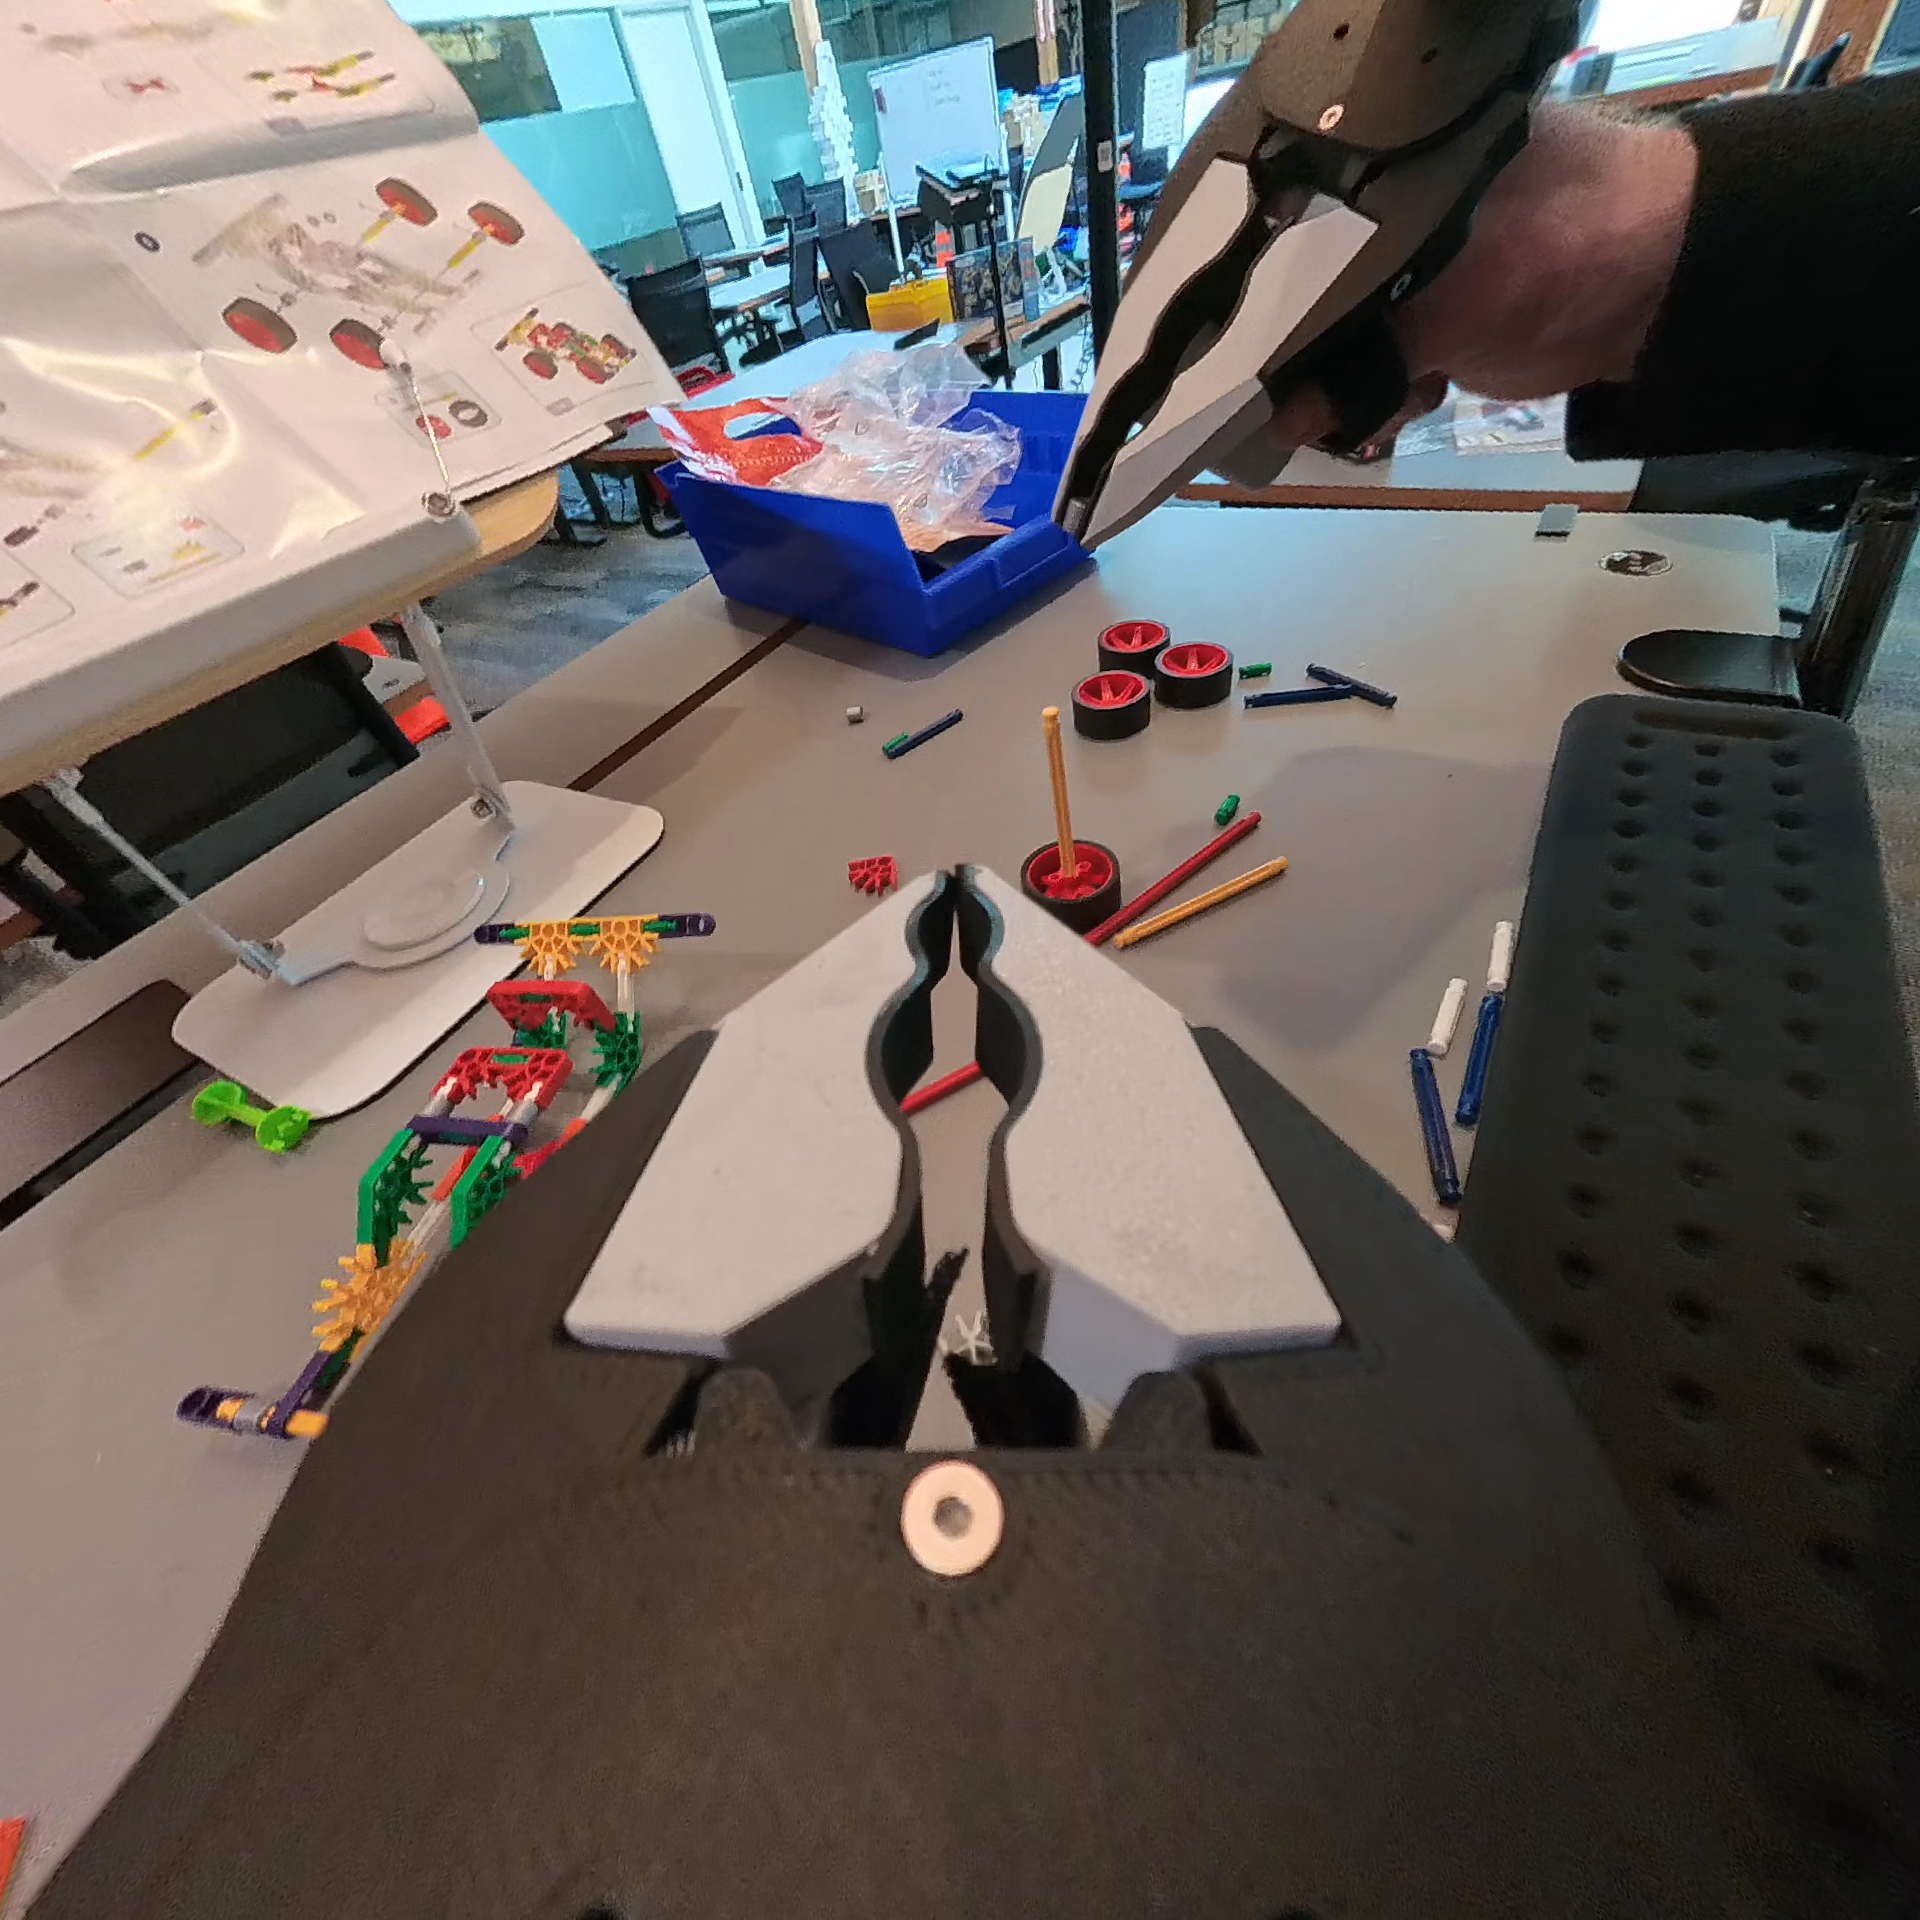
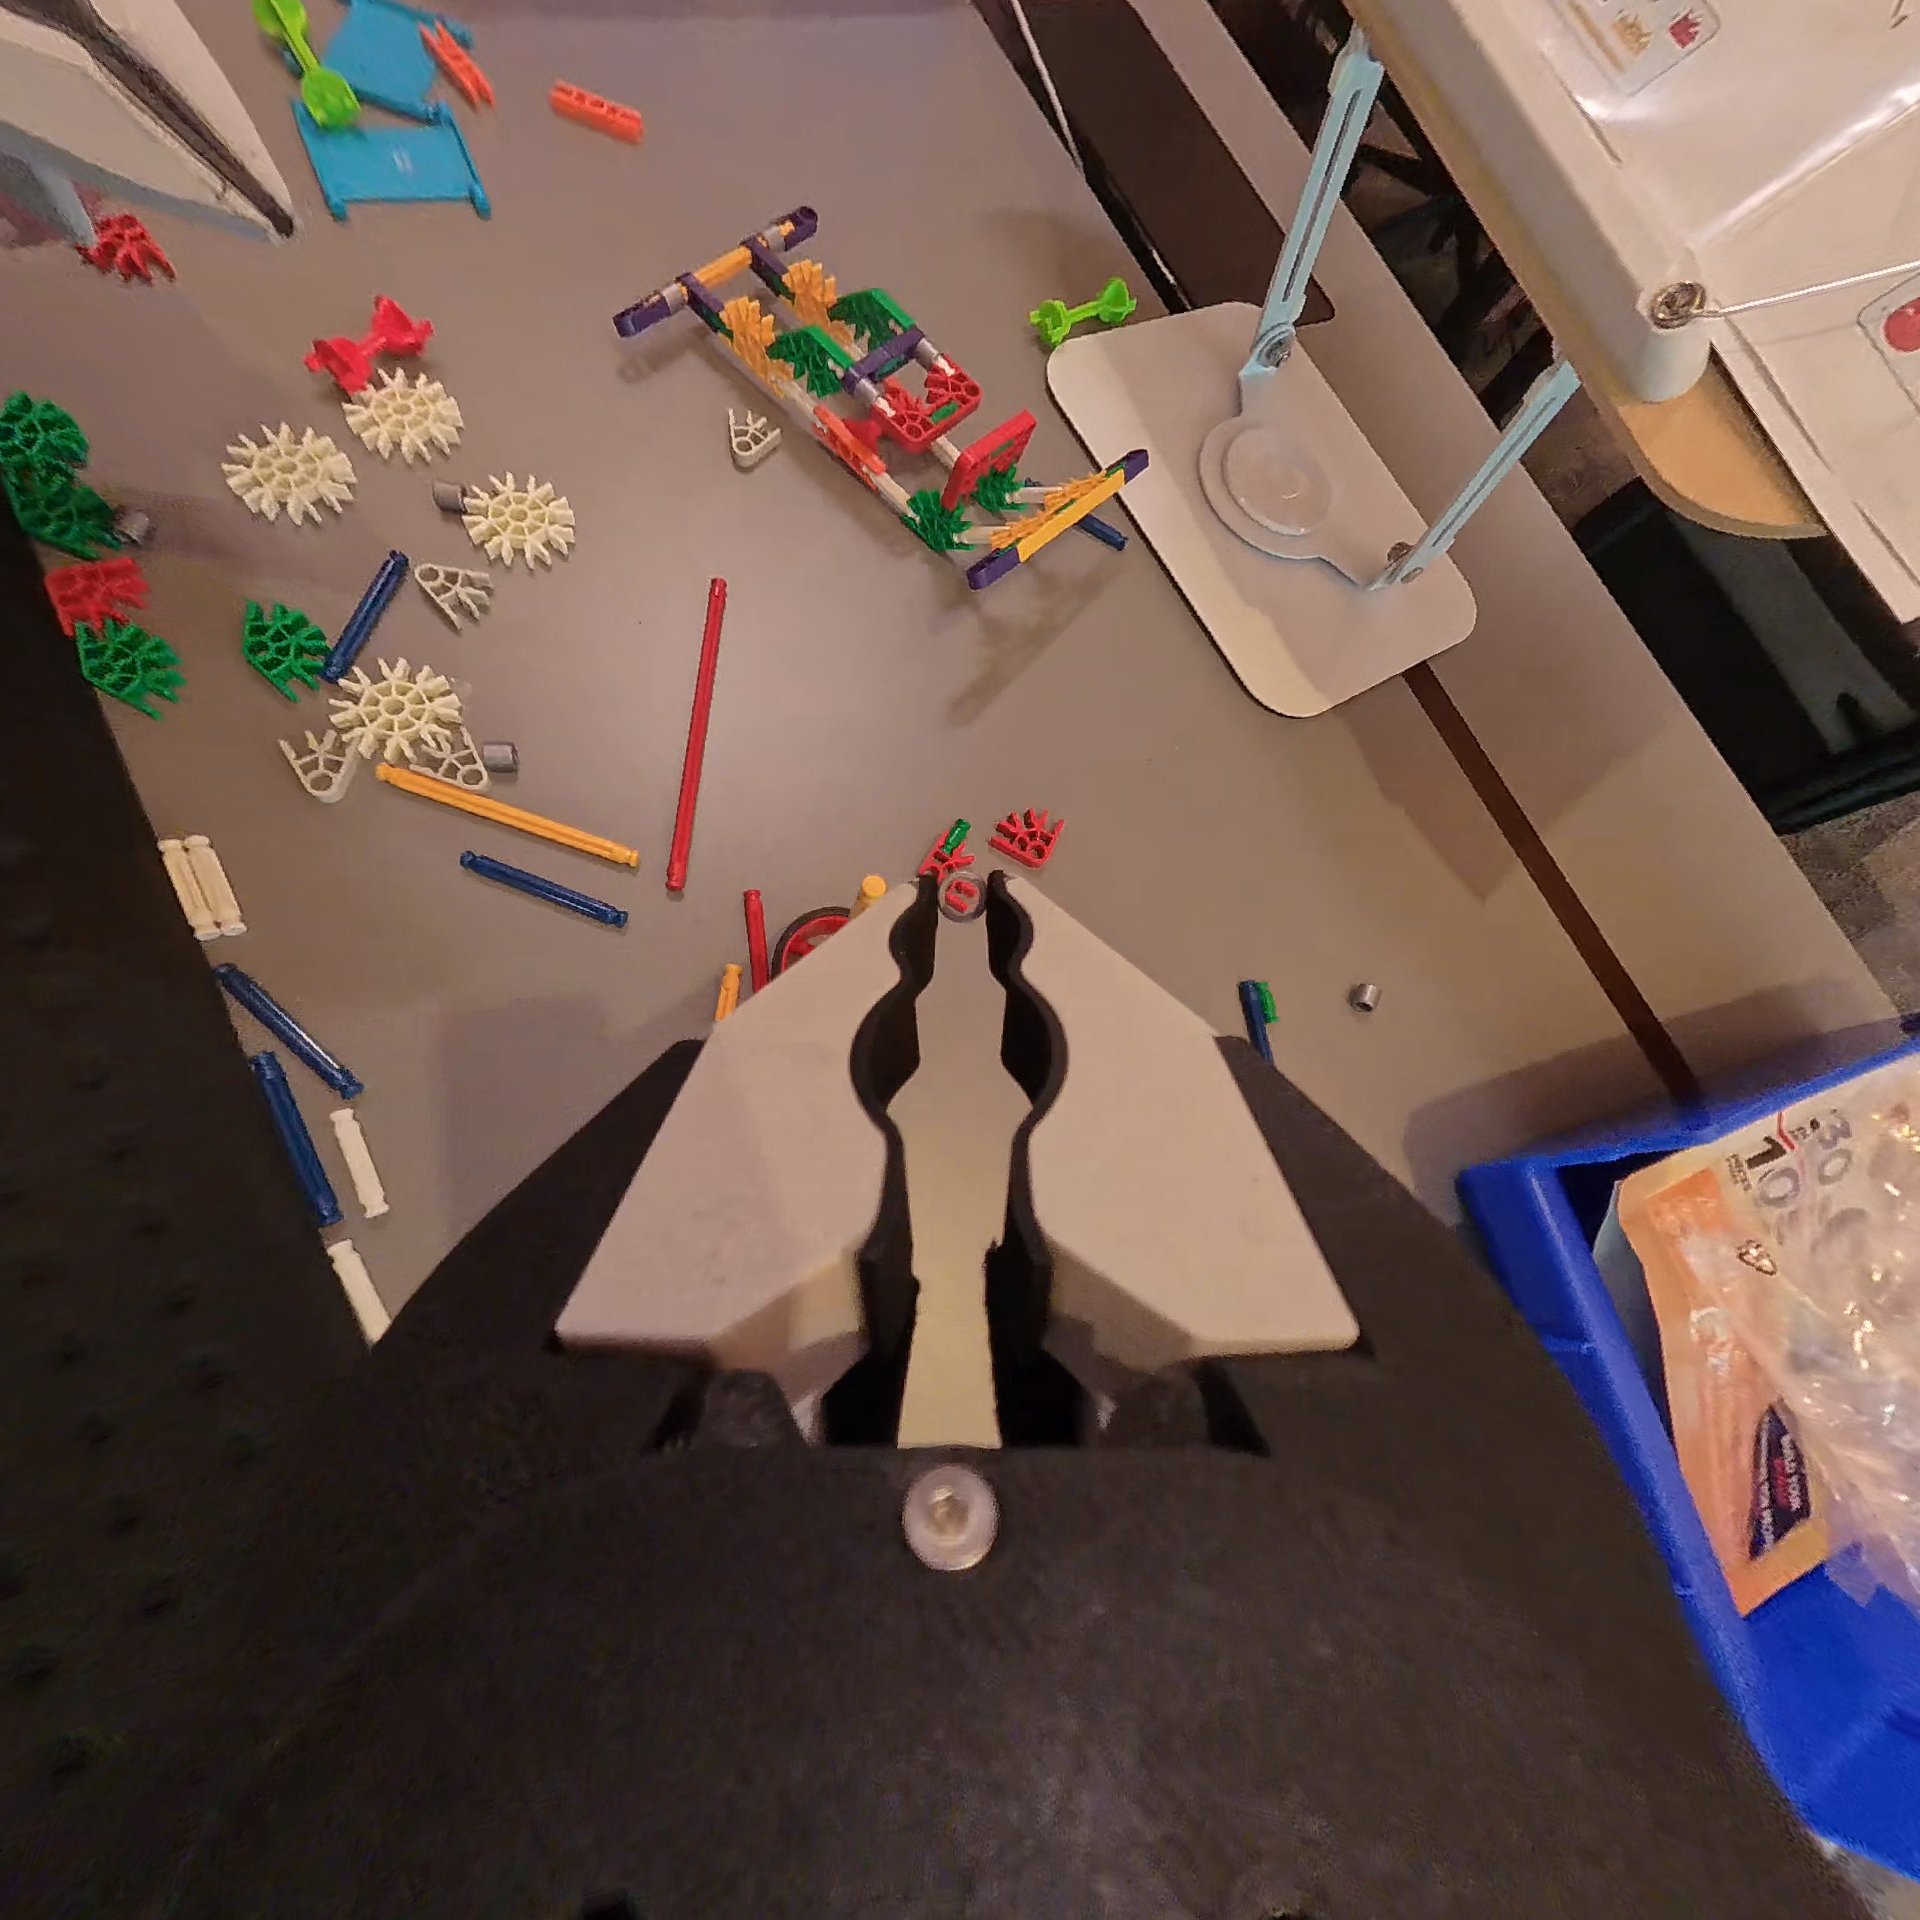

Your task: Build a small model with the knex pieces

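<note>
Grey spacer ring [image 2: 961, 896] pinched between right gripper [image 2: 962, 885] tips.

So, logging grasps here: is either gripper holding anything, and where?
The right gripper pinches a small grey ring by its rim, at the fingertips. The left gripper holds nothing.

place: open office | cues: desks [image 1: 790, 281], chairs [image 1: 681, 312], whiteboard [image 1: 935, 114]

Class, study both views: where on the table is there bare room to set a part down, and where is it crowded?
Bare: between the red rod, stand base and blue bin. Crowded: white connectors and rods beside the black pad.
</note>
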`<state>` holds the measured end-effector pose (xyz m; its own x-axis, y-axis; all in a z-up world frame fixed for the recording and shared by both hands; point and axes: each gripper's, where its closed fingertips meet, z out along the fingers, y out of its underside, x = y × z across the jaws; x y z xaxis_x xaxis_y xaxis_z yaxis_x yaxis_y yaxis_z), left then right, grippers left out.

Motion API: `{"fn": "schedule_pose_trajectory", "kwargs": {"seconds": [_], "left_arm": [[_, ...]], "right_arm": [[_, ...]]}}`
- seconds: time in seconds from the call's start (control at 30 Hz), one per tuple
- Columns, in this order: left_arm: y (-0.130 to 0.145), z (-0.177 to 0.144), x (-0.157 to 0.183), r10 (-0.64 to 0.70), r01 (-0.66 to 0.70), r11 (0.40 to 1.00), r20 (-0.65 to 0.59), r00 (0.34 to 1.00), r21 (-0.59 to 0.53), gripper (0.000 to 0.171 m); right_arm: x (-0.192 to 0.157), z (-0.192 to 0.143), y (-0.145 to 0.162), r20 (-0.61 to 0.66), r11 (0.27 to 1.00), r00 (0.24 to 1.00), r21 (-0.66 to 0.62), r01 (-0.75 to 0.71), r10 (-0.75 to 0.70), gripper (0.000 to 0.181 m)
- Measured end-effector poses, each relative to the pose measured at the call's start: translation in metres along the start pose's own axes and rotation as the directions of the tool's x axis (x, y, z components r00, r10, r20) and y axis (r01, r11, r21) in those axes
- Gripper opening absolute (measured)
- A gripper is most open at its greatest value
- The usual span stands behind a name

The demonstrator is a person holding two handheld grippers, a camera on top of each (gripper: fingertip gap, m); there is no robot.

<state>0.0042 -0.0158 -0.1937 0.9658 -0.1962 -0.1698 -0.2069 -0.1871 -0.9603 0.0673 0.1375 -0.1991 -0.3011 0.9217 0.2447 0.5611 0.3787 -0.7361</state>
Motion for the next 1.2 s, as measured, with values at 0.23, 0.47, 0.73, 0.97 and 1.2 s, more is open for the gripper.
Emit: {"fn": "schedule_pose_trajectory", "kwargs": {"seconds": [0.23,0.47,0.73,0.97,1.2], "left_arm": [[0.017,-0.005,-0.003,-0.034,0.034,0.999,0.016,0.999,-0.04,0.0],[0.024,0.002,0.0,-0.037,0.037,0.997,0.004,0.999,-0.07,0.0],[0.029,0.011,0.004,-0.041,0.039,0.995,-0.025,0.999,-0.094,0.001],[0.034,0.01,0.005,-0.049,0.046,0.992,-0.024,0.998,-0.114,0.001],[0.044,-0.001,0.001,-0.065,0.066,0.988,0.008,0.998,-0.14,0.002]], "right_arm": [[0.0,0.008,-0.001,0.021,0.999,0.999,-0.015,0.039,-0.039,0.006],[0.001,0.009,0.002,0.026,0.998,0.998,-0.025,0.055,-0.055,0.006],[0.0,0.009,0.009,0.024,0.997,0.997,-0.041,0.073,-0.072,0.006],[-0.002,0.013,0.011,0.033,0.995,0.996,-0.044,0.088,-0.087,0.006],[-0.001,0.016,0.01,0.041,0.993,0.994,-0.049,0.107,-0.105,0.006]]}}
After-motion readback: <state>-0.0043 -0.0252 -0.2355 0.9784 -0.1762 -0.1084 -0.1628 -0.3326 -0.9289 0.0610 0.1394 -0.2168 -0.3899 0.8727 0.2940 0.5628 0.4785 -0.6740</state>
